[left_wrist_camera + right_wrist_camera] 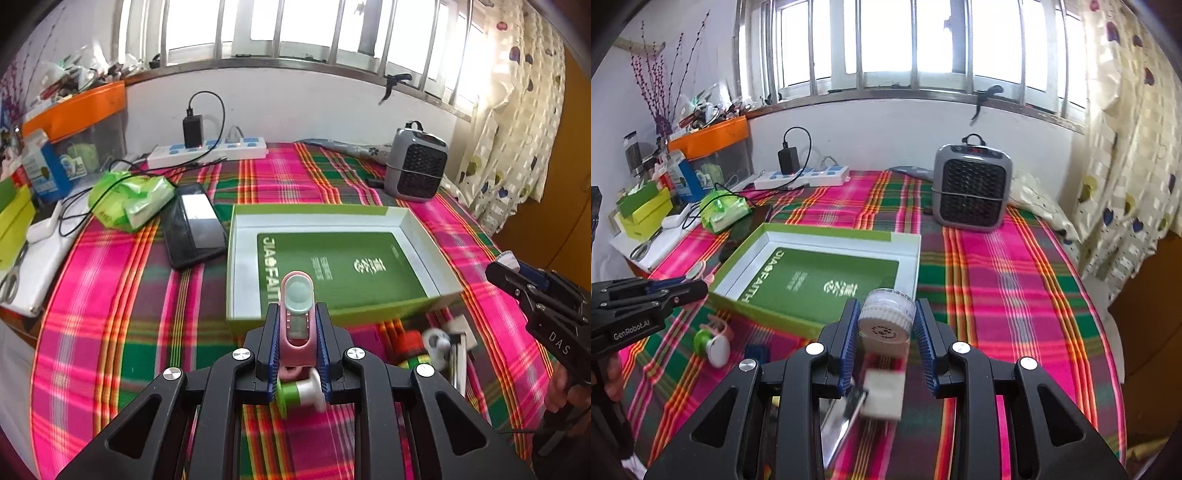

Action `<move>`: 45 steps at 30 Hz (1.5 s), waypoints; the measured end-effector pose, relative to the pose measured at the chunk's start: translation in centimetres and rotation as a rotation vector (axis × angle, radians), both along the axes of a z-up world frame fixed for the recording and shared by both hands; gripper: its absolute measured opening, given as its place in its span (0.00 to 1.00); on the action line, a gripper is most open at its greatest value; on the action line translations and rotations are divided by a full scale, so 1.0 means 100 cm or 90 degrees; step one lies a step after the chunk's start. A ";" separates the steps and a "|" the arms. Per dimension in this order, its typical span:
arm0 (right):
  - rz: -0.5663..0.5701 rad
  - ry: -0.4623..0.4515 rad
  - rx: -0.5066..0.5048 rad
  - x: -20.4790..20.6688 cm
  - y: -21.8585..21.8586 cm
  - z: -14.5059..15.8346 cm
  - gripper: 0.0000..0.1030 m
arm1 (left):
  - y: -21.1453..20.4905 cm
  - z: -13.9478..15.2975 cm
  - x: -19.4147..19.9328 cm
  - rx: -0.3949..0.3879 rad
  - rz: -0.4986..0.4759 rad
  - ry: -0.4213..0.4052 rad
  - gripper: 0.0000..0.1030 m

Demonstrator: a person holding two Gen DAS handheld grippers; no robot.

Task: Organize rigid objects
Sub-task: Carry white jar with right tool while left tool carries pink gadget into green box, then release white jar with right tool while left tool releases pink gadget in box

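From the left wrist, the left gripper (297,332) clenched a pink digital device (297,314) near the green-rimmed box (332,212), nothing loose inside yet; a thread spool (299,393) remained on the cloth. From the right wrist, the right gripper (884,328) grasped a white-capped jar (885,317) beside it.

A lived-in room at home. A plaid cloth (997,266) covers the bed, with a small heater (972,187) and a pillow (1039,206) on it. Patterned curtains (1123,147) hang beside the barred window (905,44).

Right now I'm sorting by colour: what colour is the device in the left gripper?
Pink device, with a pale mint round top; clearest in the left wrist view.
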State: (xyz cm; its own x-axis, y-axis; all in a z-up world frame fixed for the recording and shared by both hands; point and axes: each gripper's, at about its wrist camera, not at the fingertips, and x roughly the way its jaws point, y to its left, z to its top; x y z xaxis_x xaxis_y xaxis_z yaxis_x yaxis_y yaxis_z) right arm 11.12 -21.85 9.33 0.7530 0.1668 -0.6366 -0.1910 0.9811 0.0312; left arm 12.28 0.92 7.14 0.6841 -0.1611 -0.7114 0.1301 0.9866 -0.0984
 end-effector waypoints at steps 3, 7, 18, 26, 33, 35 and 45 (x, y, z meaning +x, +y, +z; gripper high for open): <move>0.007 0.006 -0.008 0.016 0.003 -0.001 0.31 | 0.001 0.001 0.016 -0.003 0.000 0.003 0.16; 0.015 0.010 -0.016 0.037 0.008 -0.003 0.31 | 0.000 0.000 0.037 0.000 -0.006 0.010 0.16; 0.049 0.063 -0.029 0.093 0.020 -0.020 0.31 | -0.005 -0.014 0.089 0.024 -0.016 0.035 0.16; 0.080 0.088 -0.057 0.118 0.032 -0.037 0.31 | -0.008 -0.031 0.116 0.036 -0.017 0.064 0.16; 0.096 0.116 -0.074 0.131 0.040 -0.054 0.31 | -0.010 -0.045 0.129 0.042 -0.017 0.082 0.16; 0.095 0.122 -0.074 0.134 0.041 -0.057 0.31 | -0.010 -0.047 0.131 0.043 -0.018 0.084 0.16; 0.100 0.138 -0.076 0.142 0.043 -0.064 0.31 | -0.009 -0.053 0.137 0.045 -0.016 0.091 0.17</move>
